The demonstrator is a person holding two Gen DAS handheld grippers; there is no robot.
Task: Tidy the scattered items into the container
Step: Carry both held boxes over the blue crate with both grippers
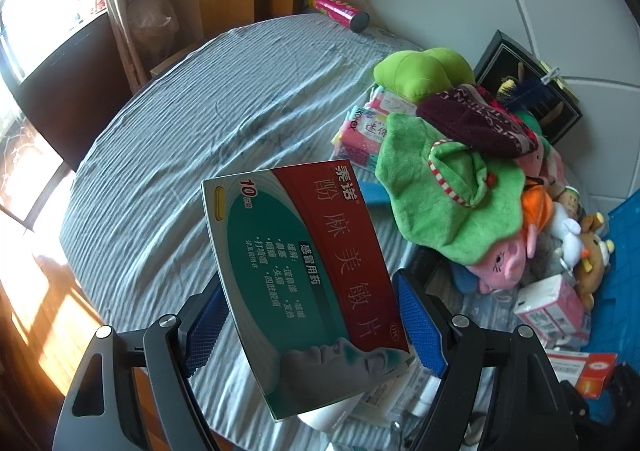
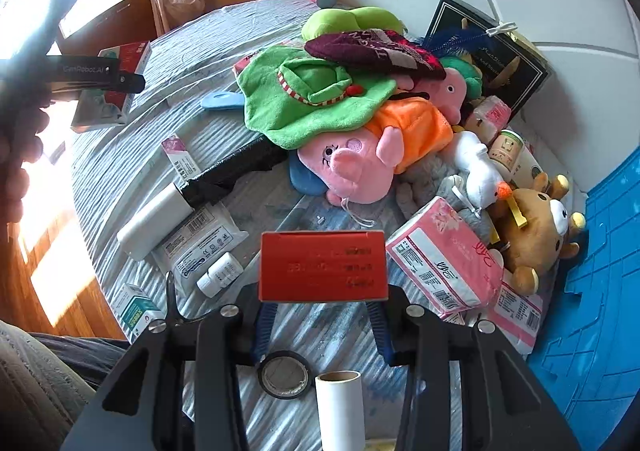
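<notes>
1. Nearest the left wrist camera, the left gripper (image 1: pixel 308 335) grasps a red-and-teal medicine box (image 1: pixel 300 279) between its blue pads (image 1: pixel 420 327), the box tilted and lifted clear of the striped bedsheet (image 1: pixel 168 139).
2. Right of that box, a heap of soft toys lies on the sheet: a green cloth (image 1: pixel 444 191), a maroon knitted piece (image 1: pixel 476 119) on top, a pink pig plush (image 1: pixel 500 263) lower down.
3. At the far right edge of the same view shows part of the blue container (image 1: pixel 624 227); what it holds cannot be seen.
4. In the right wrist view, the left gripper appears at the far left with its box, held by a hand (image 2: pixel 20 155).
5. Centre, the right gripper (image 2: pixel 320 323) is clenched on a red carton (image 2: pixel 322 265), raised above the sheet.
6. Below it lie a tape roll (image 2: pixel 285 375) and a white tube (image 2: pixel 340 407).
7. Right of the carton sit a pink tissue pack (image 2: pixel 444 259) and a brown bear plush (image 2: pixel 536 227).
8. Furthest right, the blue container's ribbed wall (image 2: pixel 600 291) stands beside the bed; its inside is out of view.
</notes>
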